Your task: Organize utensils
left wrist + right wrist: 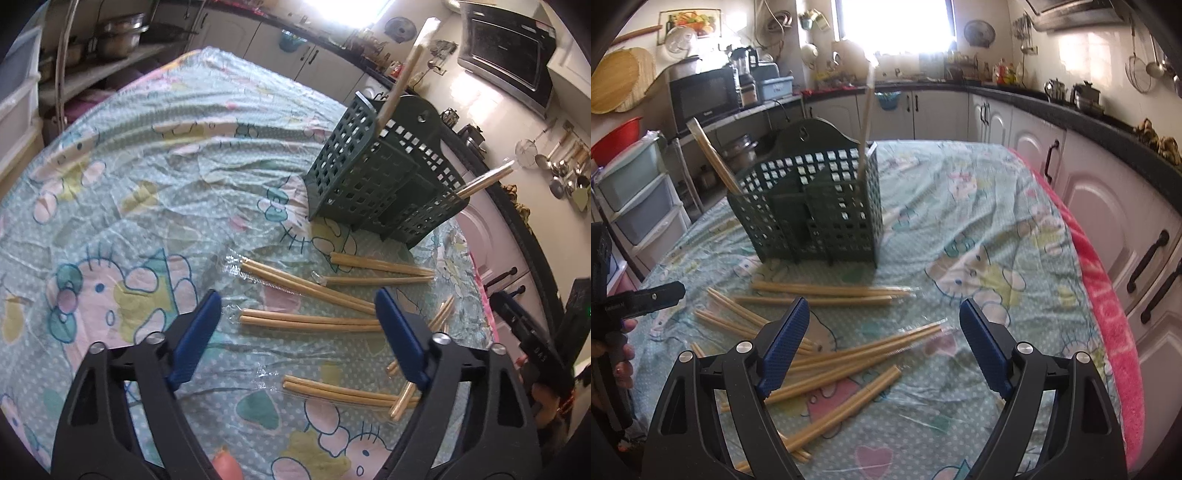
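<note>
A dark green slotted utensil caddy (380,177) (812,206) stands on the table. Two wrapped chopstick pairs lean out of it, one (399,81) tall and one (484,181) slanted to the side. Several more wrapped pairs lie loose on the cloth in front of it. My left gripper (295,295) hangs open above one flat pair (310,320), not touching it. My right gripper (883,302) is open too, above a fan of loose chopsticks (864,350), with nothing between its blue pads.
A cartoon-print tablecloth (147,184) covers the table, with a pink edge (1108,314) close on the right. White cabinets (1108,206) run beyond that edge. Plastic drawers (642,206) and a microwave (705,96) stand behind the caddy.
</note>
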`<action>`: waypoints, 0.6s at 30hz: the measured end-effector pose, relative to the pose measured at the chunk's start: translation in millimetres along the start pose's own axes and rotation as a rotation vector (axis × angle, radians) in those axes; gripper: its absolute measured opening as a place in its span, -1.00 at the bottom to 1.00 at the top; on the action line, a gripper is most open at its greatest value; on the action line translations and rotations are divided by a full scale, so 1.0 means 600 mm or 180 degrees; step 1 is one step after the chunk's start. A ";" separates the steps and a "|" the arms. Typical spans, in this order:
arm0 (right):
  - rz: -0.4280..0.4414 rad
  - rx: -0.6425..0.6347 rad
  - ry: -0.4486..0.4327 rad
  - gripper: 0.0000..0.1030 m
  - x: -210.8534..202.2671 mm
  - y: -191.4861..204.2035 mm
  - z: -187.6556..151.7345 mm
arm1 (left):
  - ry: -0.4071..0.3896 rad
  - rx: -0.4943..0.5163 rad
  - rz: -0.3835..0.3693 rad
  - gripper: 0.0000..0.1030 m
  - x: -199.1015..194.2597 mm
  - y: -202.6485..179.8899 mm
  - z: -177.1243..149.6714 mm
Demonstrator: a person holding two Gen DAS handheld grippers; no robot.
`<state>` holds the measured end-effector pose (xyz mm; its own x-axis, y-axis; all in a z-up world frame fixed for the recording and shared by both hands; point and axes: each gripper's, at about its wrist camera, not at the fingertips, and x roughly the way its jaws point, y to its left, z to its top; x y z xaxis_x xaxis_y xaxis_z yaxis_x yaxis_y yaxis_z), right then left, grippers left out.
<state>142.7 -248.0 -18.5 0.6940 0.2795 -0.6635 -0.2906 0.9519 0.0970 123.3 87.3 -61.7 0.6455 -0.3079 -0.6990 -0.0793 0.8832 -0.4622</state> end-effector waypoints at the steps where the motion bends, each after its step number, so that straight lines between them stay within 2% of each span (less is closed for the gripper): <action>1: 0.0006 0.0020 0.0027 0.56 0.004 -0.003 -0.002 | 0.0029 -0.0038 -0.0019 0.33 0.004 0.003 0.001; 13: 0.0006 0.0237 0.0338 0.45 0.042 -0.029 -0.019 | 0.0138 -0.0359 0.0035 0.25 0.041 0.035 0.028; 18: 0.0064 0.0440 0.0484 0.28 0.063 -0.046 -0.022 | 0.0143 -0.0433 0.0035 0.23 0.051 0.045 0.038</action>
<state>168.0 -265.4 -55.8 0.5786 0.2864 -0.7637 -0.2029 0.9574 0.2053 158.3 109.9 -83.4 0.6096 -0.3166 -0.7267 -0.1903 0.8315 -0.5219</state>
